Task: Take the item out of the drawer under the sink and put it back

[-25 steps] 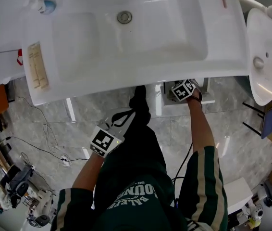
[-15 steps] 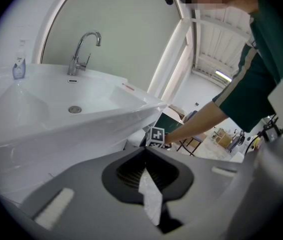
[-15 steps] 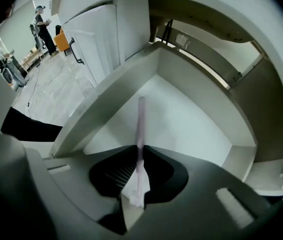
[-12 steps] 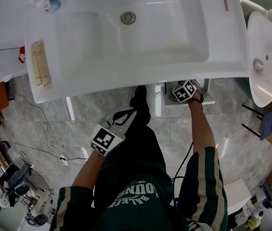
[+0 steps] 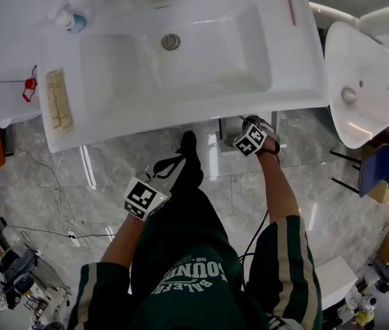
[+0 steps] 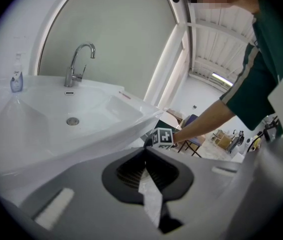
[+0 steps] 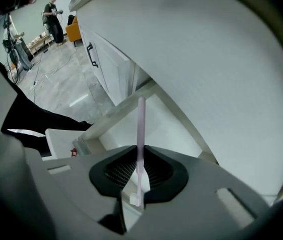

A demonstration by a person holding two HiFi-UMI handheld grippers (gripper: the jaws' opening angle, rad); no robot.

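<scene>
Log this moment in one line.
phase: item gripped | right claw: shut on stick, under sink | left claw: shut, empty

The head view is bright and even. The white sink (image 5: 174, 53) is close to washed out, and pale strips of glare lie on the polished floor (image 5: 126, 153). Both gripper views bulge like a fisheye, bending straight edges and falling to black at the corners. In the left gripper view, daylight comes in from the right and a mosaic patch sits at the top. In the right gripper view, the pink stick (image 7: 141, 129) between the jaws blurs toward the lens.
</scene>
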